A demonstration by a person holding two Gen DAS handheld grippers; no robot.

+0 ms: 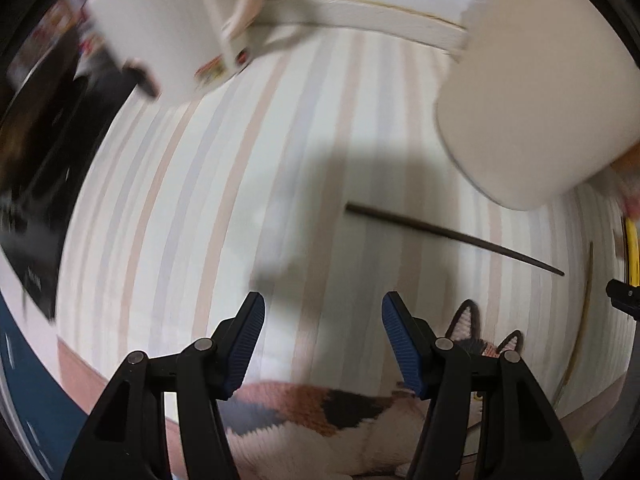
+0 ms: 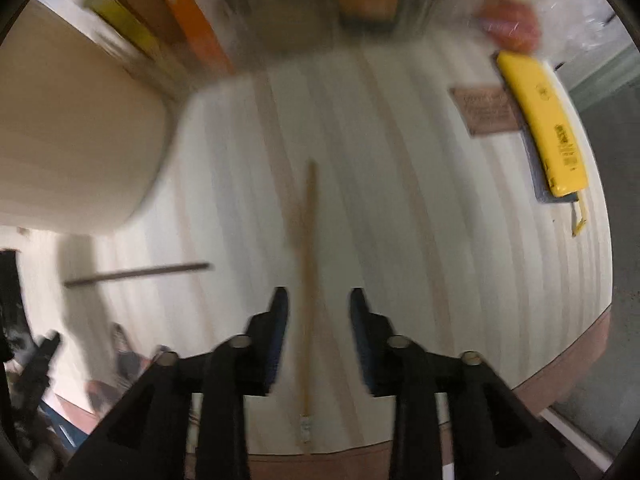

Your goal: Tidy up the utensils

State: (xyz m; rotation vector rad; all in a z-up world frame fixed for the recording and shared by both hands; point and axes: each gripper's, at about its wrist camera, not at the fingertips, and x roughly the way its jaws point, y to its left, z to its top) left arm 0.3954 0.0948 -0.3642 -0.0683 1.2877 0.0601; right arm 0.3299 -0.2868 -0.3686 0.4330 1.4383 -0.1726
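Observation:
In the left wrist view my left gripper (image 1: 322, 316) points down at the striped mat (image 1: 224, 208), open with nothing between its blue pads. A dark chopstick (image 1: 452, 236) lies on the mat beyond it, to the right. A white cup (image 1: 540, 100) stands at the upper right. In the right wrist view my right gripper (image 2: 318, 308) is open over a light wooden chopstick (image 2: 309, 240). That chopstick lies lengthwise in the gap and neither pad touches it. The dark chopstick (image 2: 136, 272) lies off to the left, below the white cup (image 2: 72, 152).
A white mug (image 1: 172, 28) with a handle stands at the back left, beside dark items (image 1: 44, 128). A yellow flat object (image 2: 544, 120) and a brown card (image 2: 486, 110) lie at the mat's right. Blurred packages (image 2: 192, 28) line the back. The mat's edge (image 2: 560, 376) curves close on the right.

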